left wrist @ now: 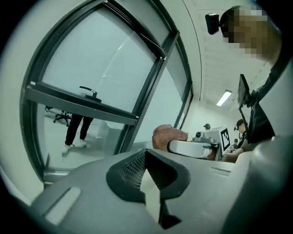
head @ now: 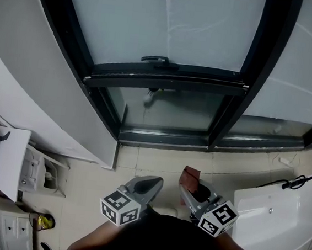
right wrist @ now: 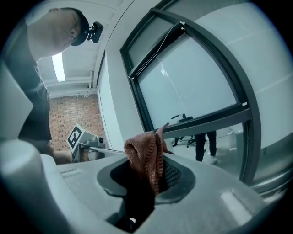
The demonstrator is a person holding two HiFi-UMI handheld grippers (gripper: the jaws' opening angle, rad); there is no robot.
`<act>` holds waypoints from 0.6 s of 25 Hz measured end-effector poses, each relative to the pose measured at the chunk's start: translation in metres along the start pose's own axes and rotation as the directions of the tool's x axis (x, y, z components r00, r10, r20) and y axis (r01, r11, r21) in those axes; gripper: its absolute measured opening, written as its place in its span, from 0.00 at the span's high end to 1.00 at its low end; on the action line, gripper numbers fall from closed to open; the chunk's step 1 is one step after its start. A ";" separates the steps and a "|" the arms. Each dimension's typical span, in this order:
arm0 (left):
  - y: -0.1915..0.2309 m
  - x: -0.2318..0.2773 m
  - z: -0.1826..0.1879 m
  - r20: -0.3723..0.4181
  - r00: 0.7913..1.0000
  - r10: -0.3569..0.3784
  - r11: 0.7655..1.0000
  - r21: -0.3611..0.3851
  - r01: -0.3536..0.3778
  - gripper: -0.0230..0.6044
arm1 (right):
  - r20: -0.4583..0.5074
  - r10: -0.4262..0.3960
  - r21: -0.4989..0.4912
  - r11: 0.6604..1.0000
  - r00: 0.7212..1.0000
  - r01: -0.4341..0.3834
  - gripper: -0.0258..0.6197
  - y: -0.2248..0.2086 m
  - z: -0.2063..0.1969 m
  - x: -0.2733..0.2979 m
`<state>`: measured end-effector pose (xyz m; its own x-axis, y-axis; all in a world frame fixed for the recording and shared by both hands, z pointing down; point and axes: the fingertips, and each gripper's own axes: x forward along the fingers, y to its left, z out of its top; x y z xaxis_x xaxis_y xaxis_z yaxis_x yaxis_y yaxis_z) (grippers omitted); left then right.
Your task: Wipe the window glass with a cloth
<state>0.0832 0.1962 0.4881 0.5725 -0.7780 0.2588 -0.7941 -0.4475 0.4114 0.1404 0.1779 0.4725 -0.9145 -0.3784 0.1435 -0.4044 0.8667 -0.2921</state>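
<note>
**Cloth pinched in the right claw, window in front**

Head view: both claws are held low over the tiled floor (head: 141, 164), just short of the window. The left claw (head: 151, 182) tapers to a closed tip with nothing in it. The right claw (head: 189, 190) sits just beside it and is clamped on a reddish-brown cloth (head: 190, 176), which sticks up past its tip. The window glass (head: 166, 23) fills the upper half of the view inside a dark frame (head: 167, 73), with a handle (head: 156, 60) on the crossbar. The cloth is well apart from the glass.

Left gripper view: the left claw (left wrist: 146, 176) has its jaws together and empty. Past it, to the right, the cloth (left wrist: 168, 136) bunches above the other claw. A person's legs (left wrist: 75, 130) show through the lower pane.

Right gripper view: the right claw (right wrist: 151, 185) grips the cloth (right wrist: 146, 157), whose folded knit stands upright out of the jaws. The glass (right wrist: 192, 87) and the handle (right wrist: 183, 117) lie beyond, and a brick wall (right wrist: 75, 119) shows at the left.
</note>
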 end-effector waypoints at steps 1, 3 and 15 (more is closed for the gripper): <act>0.000 -0.005 -0.003 -0.001 1.000 0.011 1.000 0.000 -0.011 0.94 | 0.000 0.002 -0.009 1.000 1.000 -0.002 0.83 0.005 -0.002 -0.003; 0.002 -0.015 -0.003 0.004 1.000 0.027 1.000 0.000 -0.027 0.94 | 0.002 -0.002 -0.022 1.000 1.000 0.003 0.83 0.011 -0.003 -0.006; 0.032 -0.076 0.014 -0.019 1.000 -0.006 0.999 0.035 0.007 0.94 | 0.028 -0.048 -0.014 0.999 0.998 0.048 0.83 0.066 -0.003 0.035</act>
<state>0.0119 0.2351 0.4695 0.5812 -0.7667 0.2727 -0.7968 -0.4681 0.3821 0.0822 0.2229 0.4615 -0.8940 -0.4285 0.1309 -0.4480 0.8517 -0.2718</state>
